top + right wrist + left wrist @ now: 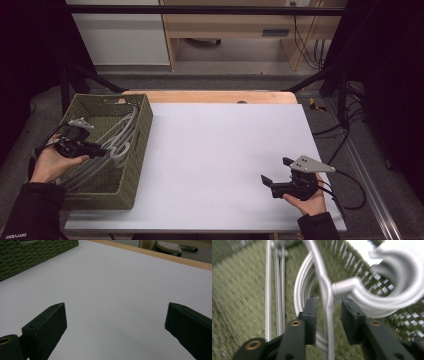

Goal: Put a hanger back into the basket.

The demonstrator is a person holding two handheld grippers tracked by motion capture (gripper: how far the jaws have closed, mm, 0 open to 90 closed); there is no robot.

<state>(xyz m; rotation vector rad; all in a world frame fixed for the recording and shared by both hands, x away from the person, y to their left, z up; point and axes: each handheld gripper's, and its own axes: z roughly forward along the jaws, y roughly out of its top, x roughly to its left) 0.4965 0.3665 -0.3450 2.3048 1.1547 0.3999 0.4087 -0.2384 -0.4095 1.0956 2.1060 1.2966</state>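
While inside green basket [141,131]: left gripper [329,311] narrowed around hanger wire [327,293], contact unclear; right gripper [276,170] wide, empty, over white sheet [220,150].

Left hand-held gripper [102,150] points right, jaws part-open, not clamped. Right hand-held gripper [272,172] points left, jaws spread wide, palm beneath.
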